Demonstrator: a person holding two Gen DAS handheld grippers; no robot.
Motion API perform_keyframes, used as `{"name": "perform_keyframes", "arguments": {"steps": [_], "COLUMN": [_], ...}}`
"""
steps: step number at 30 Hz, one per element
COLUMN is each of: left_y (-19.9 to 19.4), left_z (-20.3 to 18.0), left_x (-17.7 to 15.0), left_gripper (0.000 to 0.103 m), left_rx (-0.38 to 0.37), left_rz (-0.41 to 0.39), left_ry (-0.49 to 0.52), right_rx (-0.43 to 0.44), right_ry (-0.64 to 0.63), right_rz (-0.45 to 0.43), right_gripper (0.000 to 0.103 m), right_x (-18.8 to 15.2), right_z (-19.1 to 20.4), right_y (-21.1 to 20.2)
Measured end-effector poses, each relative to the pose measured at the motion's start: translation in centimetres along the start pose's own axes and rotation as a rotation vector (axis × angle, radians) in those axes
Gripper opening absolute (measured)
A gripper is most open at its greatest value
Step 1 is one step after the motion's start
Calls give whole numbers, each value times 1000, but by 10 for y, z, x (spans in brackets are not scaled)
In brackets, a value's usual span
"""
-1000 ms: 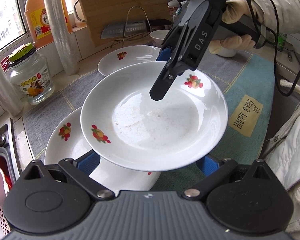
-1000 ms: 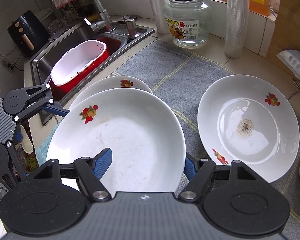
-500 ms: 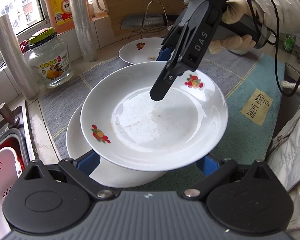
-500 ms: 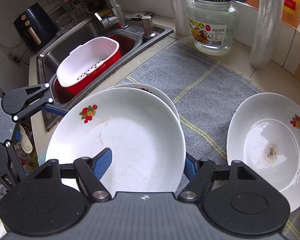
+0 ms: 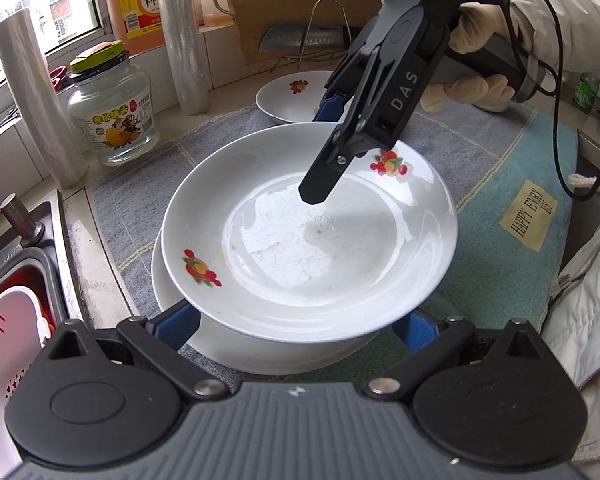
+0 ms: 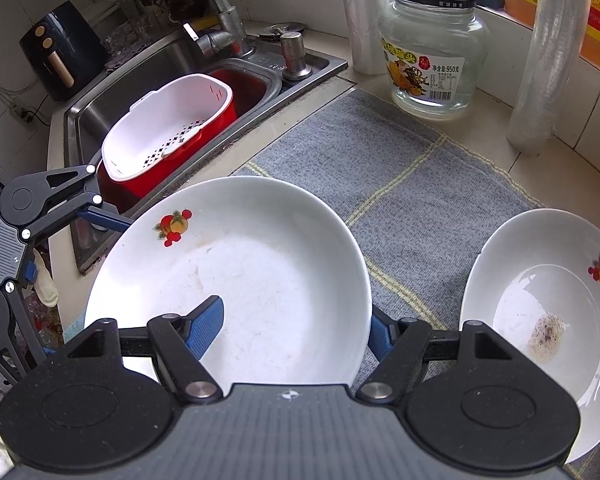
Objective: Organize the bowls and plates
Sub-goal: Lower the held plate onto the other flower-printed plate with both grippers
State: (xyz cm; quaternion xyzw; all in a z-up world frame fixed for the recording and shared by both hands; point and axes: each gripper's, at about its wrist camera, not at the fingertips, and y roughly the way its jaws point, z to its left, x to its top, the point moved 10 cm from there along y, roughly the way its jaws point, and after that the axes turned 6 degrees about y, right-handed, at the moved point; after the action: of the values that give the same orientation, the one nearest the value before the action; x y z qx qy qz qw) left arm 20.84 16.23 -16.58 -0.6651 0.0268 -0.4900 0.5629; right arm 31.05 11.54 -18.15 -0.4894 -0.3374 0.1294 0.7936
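Note:
A white plate with fruit prints [image 5: 308,240] [image 6: 240,260] hangs tilted just above a second white plate [image 5: 260,356] that lies on the grey mat [image 6: 380,184]. My right gripper [image 6: 292,332] [image 5: 324,148] is shut on the upper plate's rim, with one pad inside the dish and the other outside it. My left gripper [image 5: 296,326] stands wide open, and both blue fingers [image 5: 180,320] reach under the near rim of that plate. A third plate with a brown stain [image 6: 540,320] [image 5: 292,92] lies apart on the mat.
A sink [image 6: 172,68] with a white strainer in a red basin [image 6: 168,132] borders the mat. A glass jar [image 5: 112,116], two rolls of film [image 5: 40,100] and an oil bottle [image 5: 140,4] line the window. Behind are a cutting board and cleaver [image 5: 300,42]. A gloved hand [image 5: 472,88] holds the right gripper.
Both grippers and the upper plate have shifted together toward the sink side, so the plate now covers most of the lower one. The stained plate has fallen further behind.

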Motion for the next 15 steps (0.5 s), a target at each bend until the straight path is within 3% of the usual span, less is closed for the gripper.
{"name": "perform_keyframes", "arguments": {"steps": [15], "left_y": [7], "left_z": [3], "left_x": [-3], "left_gripper": [101], "left_rx": [-12], "left_rz": [2], "left_ry": [-13], "right_rx": [-61], "right_ry": [-47], "right_rz": [22], "right_gripper": [78], "right_x": [-3], "right_z": [-1], "right_y": [11]}}
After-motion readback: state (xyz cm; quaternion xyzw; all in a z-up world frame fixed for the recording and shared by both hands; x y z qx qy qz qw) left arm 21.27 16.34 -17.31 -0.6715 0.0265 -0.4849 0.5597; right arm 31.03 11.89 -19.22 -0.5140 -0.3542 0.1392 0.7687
